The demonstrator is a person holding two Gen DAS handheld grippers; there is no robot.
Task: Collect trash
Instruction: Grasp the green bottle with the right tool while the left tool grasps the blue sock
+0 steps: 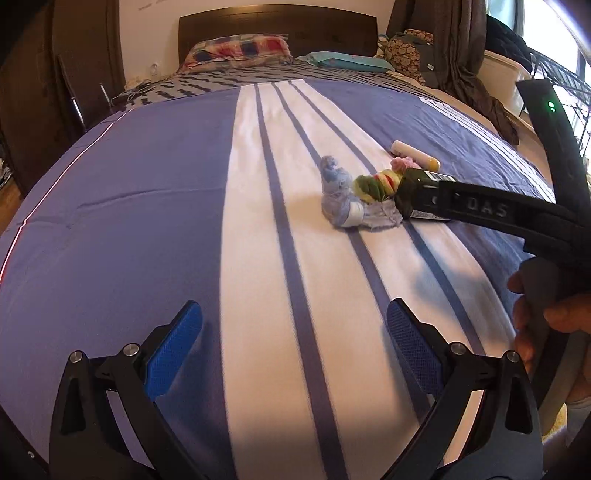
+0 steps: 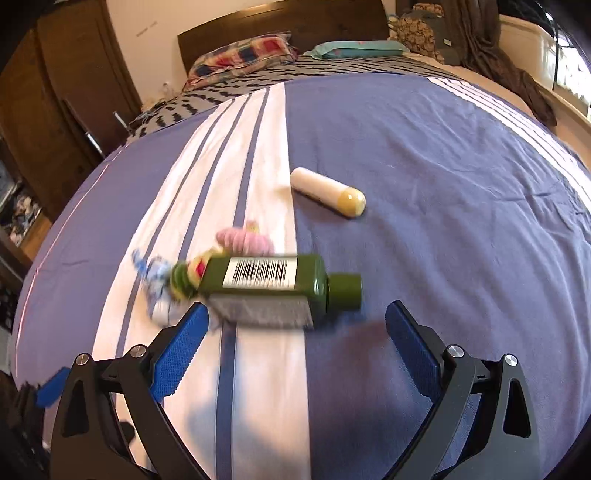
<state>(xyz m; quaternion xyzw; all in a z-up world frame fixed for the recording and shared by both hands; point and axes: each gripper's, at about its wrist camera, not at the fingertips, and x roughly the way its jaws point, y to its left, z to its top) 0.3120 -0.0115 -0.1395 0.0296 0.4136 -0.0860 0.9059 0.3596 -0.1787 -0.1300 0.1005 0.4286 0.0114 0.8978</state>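
Note:
A dark green bottle [image 2: 266, 282] with a barcode label lies on its side on the blue-and-white striped bedspread [image 2: 443, 155], just ahead of my open right gripper [image 2: 295, 325]. Beside it lie a pink scrunchie [image 2: 243, 240], a green-yellow scrunchie [image 2: 184, 278], crumpled blue cloth [image 2: 157, 280] and a white tube with a yellow cap [image 2: 327, 192]. In the left wrist view the green bottle [image 1: 413, 192], blue cloth [image 1: 340, 192] and tube [image 1: 413, 153] lie far ahead of my open, empty left gripper [image 1: 295, 332]. The right gripper's body [image 1: 498, 214] reaches over the bottle.
Pillows [image 1: 240, 48] and a dark headboard [image 1: 277, 26] are at the bed's far end. A wooden wardrobe [image 2: 66, 74] stands left. Clothes [image 1: 472, 74] and a white bin [image 1: 502, 74] are at the far right.

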